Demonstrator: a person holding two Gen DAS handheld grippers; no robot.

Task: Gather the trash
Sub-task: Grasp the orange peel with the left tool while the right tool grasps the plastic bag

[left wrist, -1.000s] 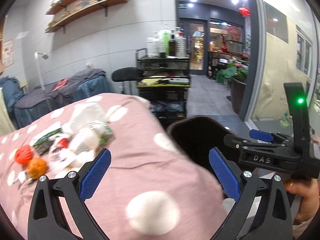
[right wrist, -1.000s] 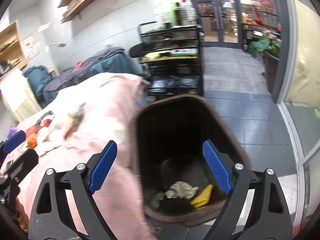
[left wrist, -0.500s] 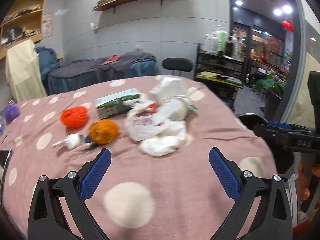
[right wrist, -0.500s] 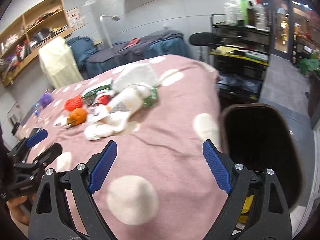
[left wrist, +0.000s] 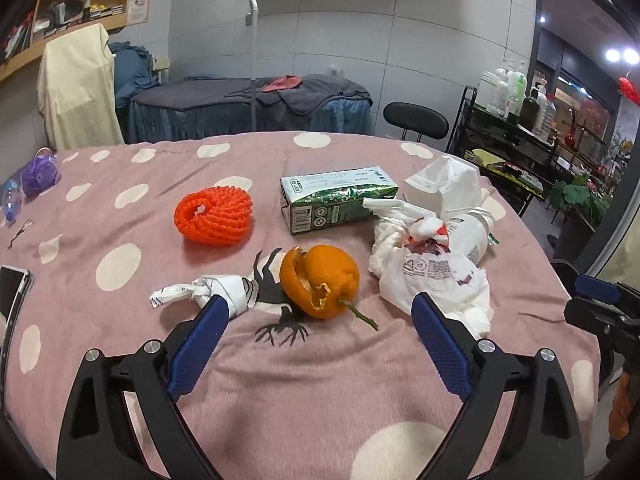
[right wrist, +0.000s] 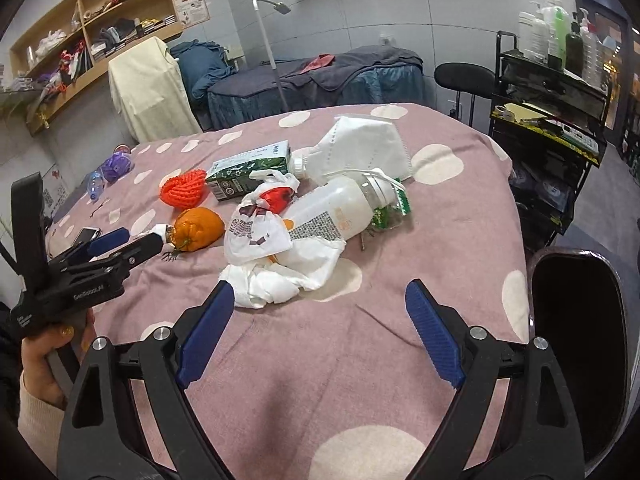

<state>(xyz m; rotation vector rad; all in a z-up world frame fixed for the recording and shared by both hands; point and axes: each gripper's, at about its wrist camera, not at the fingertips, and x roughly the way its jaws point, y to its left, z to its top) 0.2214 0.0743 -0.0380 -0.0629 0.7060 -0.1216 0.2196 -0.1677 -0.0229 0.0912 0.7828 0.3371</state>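
Left wrist view: left tool (left wrist: pixel 320 320) hangs over the pink dotted cloth (left wrist: pixel 320 392) on the desk, jaws wide but closing a bit, nothing btwn them; orange peel (left wrist: pixel 318 280) w/ green stem lies just ahead of the gap, not touched. Crumpled white wrapper (left wrist: pixel 208 292) sits by the left blue pad, touching the peel's left side or nearly so, can't tell. Red foam net (left wrist: pixel 216 216) further back left, green carton (left wrist: pixel 336 200) lying on its side behind the peel. To the right a white plastic bag (left wrist: pixel 432 276) bunched against a white bottle (left wrist: pixel 468 236), w/ a white face mask (left wrist: pixel 444 180) behind them. Phone (left wrist: pixel 14 292) at left edge of cloth, purple item (left wrist: pixel 38 172) far left. Right wrist view: right tool (right wrist: pixel 316 320) also spread wide & empty, aimed at the bag/tissue pile (right wrist: pixel 280 272) near mid-desk; bottle (right wrist: pixel 336 212) lies on its side over the bag, mask (right wrist: pixel 360 152) beyond it. Left tool (right wrist: pixel 108 244) seen at left, held by a hand (right wrist: pixel 44 360) in a cream sleeve, tips near the peel (right wrist: pixel 200 232). Dark bin (right wrist: pixel 576 344) stands just off the desk's right edge.
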